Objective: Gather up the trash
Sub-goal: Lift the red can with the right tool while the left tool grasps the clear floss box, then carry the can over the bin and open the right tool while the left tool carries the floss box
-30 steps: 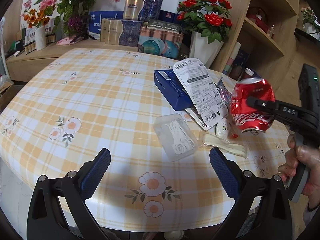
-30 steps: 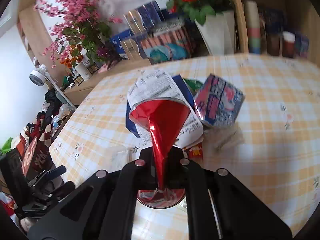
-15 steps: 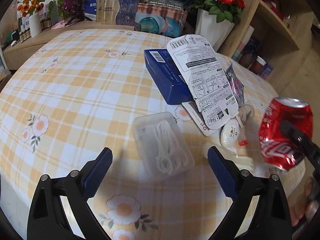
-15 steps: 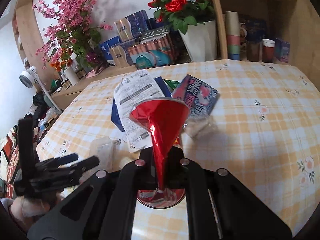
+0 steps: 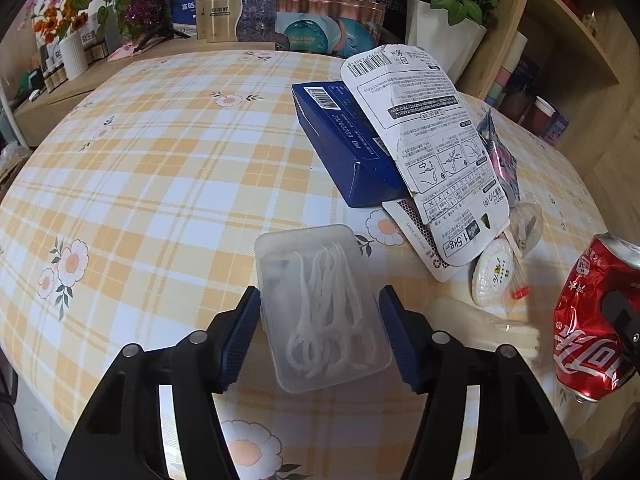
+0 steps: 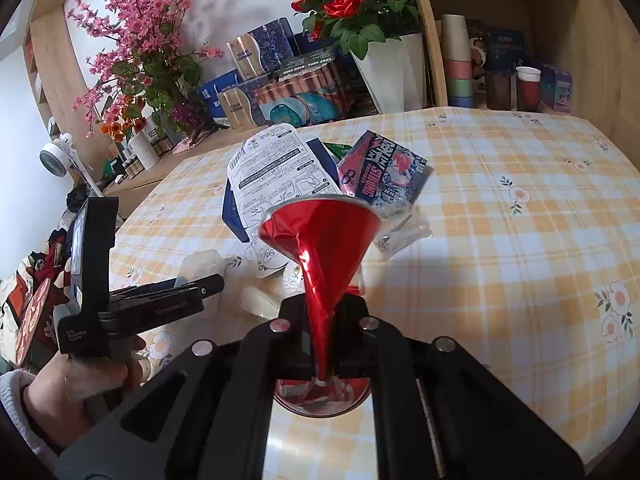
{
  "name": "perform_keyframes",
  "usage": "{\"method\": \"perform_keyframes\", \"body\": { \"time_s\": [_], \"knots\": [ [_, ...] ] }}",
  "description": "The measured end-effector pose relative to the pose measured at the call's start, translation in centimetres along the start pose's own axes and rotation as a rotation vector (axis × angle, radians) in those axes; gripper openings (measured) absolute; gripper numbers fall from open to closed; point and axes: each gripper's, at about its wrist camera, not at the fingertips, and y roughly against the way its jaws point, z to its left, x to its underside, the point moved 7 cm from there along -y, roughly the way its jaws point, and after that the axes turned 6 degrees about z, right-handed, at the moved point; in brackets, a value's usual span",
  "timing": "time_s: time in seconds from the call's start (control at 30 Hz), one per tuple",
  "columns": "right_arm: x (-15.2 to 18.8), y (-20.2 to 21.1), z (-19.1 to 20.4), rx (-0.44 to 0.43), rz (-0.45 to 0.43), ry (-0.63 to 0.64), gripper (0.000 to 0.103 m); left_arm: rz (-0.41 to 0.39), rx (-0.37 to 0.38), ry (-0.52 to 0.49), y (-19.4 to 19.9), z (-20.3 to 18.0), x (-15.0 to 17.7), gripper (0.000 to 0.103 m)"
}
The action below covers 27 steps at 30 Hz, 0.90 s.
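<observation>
Red can pinched flat in right gripper; left gripper closing around plastic box, lower centre; wrappers remaining upper right.

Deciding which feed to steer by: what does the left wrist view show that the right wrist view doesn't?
Left wrist only: left tool closing around the clear floss box, pads just short of its sides.
Right wrist only: right tool shut on the crushed can; the hand holding the left tool.
Both: white card, blue box, the can.
</observation>
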Motion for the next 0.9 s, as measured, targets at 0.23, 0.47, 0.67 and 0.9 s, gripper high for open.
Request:
{"method": "perform_keyframes", "body": {
  "time_s": [0.23,0.47,0.67,0.9],
  "knots": [
    [0.2,1.0,0.7,-0.001,-0.015,0.020,0.009,-0.055,0.043,-0.004,2.1,1.3,0.3,0.059],
    [0.5,2.2,2.0,-0.015,-0.027,0.032,0.009,-0.117,0.080,-0.036,6.4,1.0,0.7,0.058],
    [1.3,3.2,3.0,-0.025,-0.026,0.042,0.009,-0.129,0.127,-0.033,8.7,0.6,1.4,0.058],
    [2.1,3.9,3.1,-0.020,-0.020,0.041,0.009,-0.144,0.144,-0.050,9.8,-0.1,1.9,0.058]
  ]
}}
